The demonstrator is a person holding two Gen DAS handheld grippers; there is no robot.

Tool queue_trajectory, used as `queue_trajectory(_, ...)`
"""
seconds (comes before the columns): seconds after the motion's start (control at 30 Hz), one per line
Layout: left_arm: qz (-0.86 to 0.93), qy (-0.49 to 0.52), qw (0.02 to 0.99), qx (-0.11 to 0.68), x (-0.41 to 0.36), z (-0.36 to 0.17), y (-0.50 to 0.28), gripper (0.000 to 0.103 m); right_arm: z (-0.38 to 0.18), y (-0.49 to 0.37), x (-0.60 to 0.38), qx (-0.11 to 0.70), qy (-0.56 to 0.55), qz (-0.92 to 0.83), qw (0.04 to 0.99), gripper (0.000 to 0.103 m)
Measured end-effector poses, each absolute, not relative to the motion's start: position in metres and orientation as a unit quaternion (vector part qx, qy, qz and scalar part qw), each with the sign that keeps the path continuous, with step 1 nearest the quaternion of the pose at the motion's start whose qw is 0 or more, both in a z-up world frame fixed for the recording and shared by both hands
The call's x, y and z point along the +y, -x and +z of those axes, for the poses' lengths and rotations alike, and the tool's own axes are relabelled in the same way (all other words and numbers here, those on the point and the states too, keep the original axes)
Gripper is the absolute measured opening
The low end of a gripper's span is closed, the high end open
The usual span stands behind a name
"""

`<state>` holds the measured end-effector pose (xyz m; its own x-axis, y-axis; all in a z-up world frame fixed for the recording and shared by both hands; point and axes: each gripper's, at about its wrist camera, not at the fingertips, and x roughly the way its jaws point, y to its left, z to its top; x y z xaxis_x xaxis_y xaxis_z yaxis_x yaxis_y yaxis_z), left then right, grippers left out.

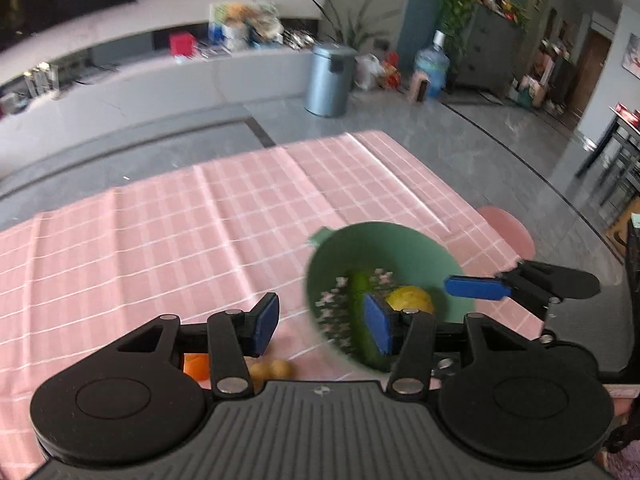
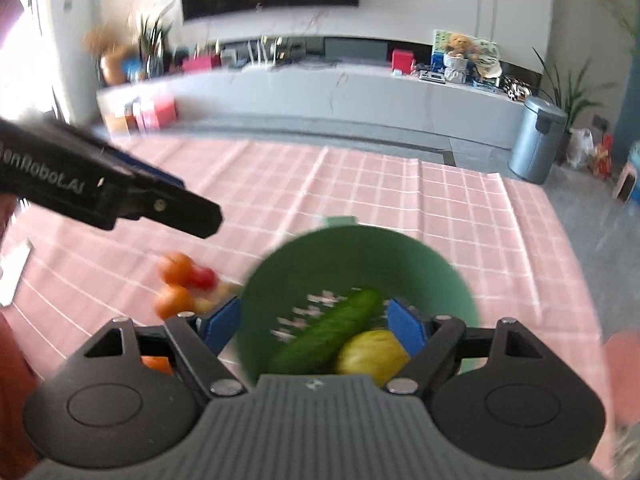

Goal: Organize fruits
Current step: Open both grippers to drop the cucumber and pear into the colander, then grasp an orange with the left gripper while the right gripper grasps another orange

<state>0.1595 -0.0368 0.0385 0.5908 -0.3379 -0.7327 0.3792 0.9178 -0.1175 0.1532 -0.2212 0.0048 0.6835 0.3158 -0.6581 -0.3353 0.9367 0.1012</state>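
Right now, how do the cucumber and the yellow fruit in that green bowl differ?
The cucumber is long, dark green and lies slanted across the green bowl; the yellow fruit is rounder, shorter and pale yellow. The cucumber reaches toward the bowl's middle, while the yellow fruit sits at the near side. Both rest inside the bowl, side by side.

**Two wrist views over one bowl**

Both fisheyes looked forward and down along their tongs, close above the table (image 1: pixel 160 224). Each caught the green bowl (image 2: pixel 340 256); the right view faced the television wall, the left faced further right.
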Motion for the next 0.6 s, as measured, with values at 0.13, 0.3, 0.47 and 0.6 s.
queue_trajectory(0.13, -0.18, -0.02, 0.897, 0.402, -0.009, 0.039, -0.137, 0.058, 0.004, -0.13, -0.199, 0.342, -0.028, 0.171, 0.924, 0.074)
queue_trajectory(0.3, -0.158, -0.019, 0.895, 0.417, 0.017, 0.023, -0.118, 0.058, -0.006, -0.103, -0.172, 0.342, -0.061, 0.177, 0.921, 0.065)
queue_trajectory(0.47, -0.151, -0.033, 0.89, 0.428, 0.033, 0.0, -0.098, 0.058, -0.029, -0.091, -0.149, 0.363, -0.061, 0.183, 0.912, 0.052)
queue_trajectory(0.6, -0.166, -0.035, 0.884, 0.435, 0.04, -0.011, -0.091, 0.058, -0.046, -0.089, -0.134, 0.381, -0.049, 0.192, 0.903, 0.046)
